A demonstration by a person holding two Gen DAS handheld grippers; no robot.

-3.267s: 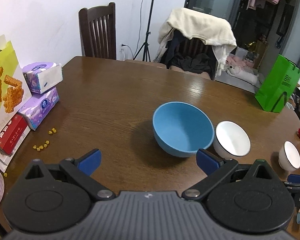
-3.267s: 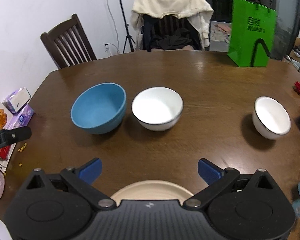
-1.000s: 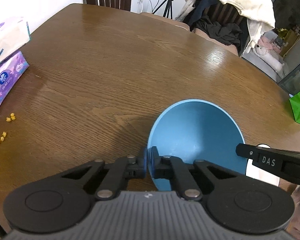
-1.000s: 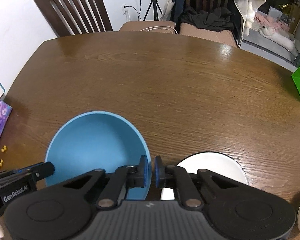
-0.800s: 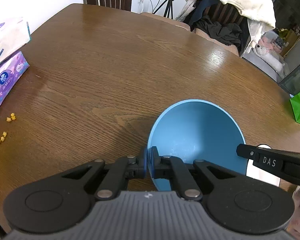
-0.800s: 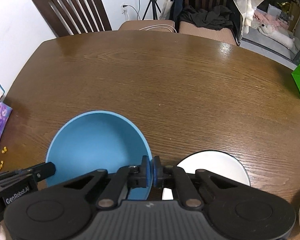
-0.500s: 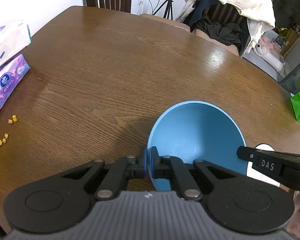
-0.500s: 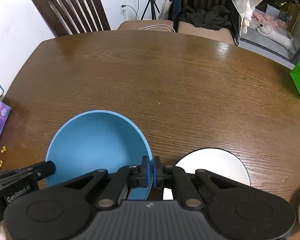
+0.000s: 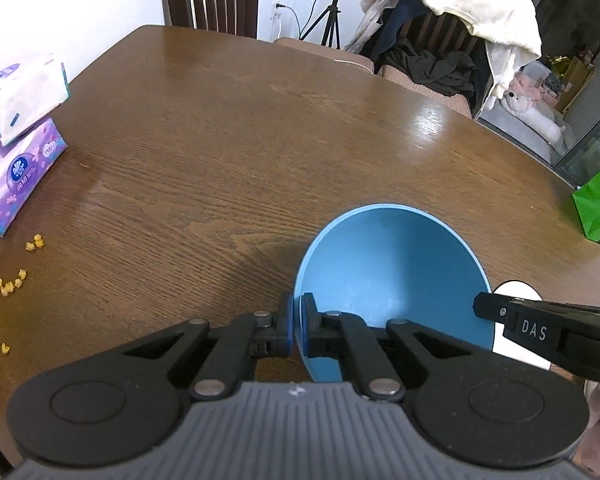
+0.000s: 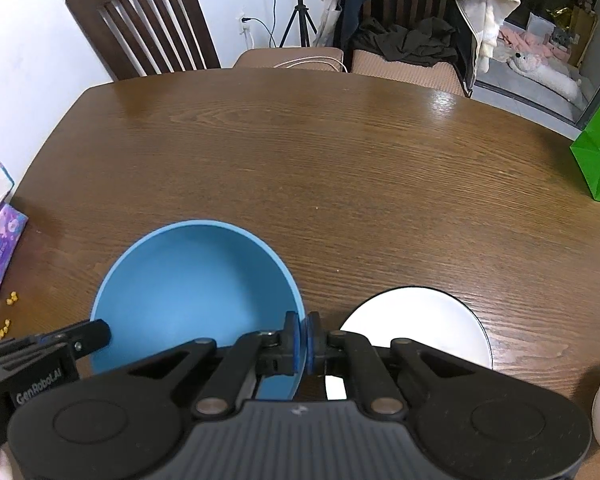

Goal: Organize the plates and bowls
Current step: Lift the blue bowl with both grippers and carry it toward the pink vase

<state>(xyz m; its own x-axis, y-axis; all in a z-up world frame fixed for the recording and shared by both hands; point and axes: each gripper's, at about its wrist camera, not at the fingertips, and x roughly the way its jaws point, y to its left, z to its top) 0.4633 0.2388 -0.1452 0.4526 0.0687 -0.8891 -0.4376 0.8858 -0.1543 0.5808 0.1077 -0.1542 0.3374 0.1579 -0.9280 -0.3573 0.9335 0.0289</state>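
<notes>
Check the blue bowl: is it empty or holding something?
Empty. The blue bowl shows only its bare inside in both views, nothing lying in it.

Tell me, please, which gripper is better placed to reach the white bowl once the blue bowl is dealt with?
Right, I would judge. The right gripper is clamped on the blue bowl rim on the side beside the white bowl. The left gripper pinches the opposite rim, with the blue bowl between it and the white one.

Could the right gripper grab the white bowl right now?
Probably not yet. The right gripper is shut on the blue bowl's rim. The white bowl sits right beside it, uncovered.
</notes>
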